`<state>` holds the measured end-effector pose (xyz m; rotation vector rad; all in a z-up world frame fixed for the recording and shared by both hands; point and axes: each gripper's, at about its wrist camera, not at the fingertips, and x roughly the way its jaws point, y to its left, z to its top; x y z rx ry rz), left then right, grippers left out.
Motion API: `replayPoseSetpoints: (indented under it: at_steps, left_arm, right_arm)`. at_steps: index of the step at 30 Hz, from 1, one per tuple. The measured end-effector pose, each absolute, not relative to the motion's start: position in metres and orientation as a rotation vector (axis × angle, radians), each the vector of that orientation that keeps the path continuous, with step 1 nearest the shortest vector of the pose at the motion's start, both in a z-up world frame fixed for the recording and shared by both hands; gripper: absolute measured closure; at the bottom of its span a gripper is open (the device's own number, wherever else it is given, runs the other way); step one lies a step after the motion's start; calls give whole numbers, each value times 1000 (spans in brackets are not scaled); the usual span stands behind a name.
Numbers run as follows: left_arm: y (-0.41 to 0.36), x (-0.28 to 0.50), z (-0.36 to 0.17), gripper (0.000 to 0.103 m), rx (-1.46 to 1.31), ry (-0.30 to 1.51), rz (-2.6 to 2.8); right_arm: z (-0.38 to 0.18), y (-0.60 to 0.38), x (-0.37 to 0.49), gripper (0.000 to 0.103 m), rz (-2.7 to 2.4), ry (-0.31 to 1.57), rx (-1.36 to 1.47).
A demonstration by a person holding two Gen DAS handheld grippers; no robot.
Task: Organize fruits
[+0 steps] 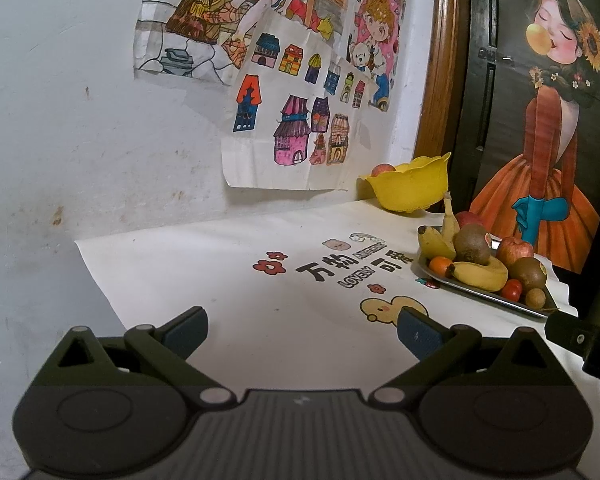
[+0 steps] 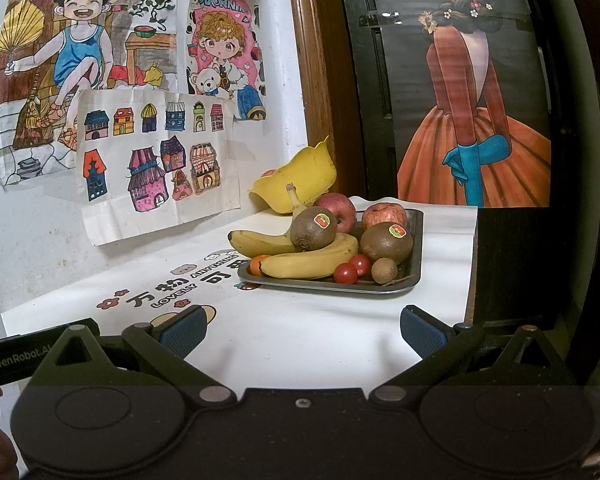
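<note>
A metal tray (image 2: 414, 236) (image 1: 496, 300) on the white table cover holds bananas (image 2: 312, 260) (image 1: 480, 274), two kiwis (image 2: 313, 228) (image 1: 472, 243), two red apples (image 2: 384, 216) (image 1: 514, 250), cherry tomatoes (image 2: 346, 273), a small orange fruit (image 2: 256, 265) and a brown longan (image 2: 384, 270). Behind it a yellow bowl (image 2: 300, 184) (image 1: 412, 188) holds one apple (image 1: 382, 169). My right gripper (image 2: 302, 330) is open, low in front of the tray, nothing between its fingers. My left gripper (image 1: 302, 330) is open over the bare cover, well left of the tray.
The white cover (image 1: 228, 280) carries printed cartoons and lettering. A wall with taped drawings (image 1: 292, 128) rises behind the table. A dark wood-framed door with a poster (image 2: 472, 120) stands at the right. The table edge (image 2: 472, 280) falls off right of the tray.
</note>
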<state>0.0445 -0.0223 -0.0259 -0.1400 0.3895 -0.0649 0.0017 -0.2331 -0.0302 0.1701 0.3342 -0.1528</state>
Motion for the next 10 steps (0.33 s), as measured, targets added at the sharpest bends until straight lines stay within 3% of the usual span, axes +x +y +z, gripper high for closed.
replayPoseSetpoints:
  at_steps: [10]
  left_arm:
    - [-22,45,-27,0,-141,392,-62]
  right_arm:
    - [-30,-233,2,1,-153,334,170]
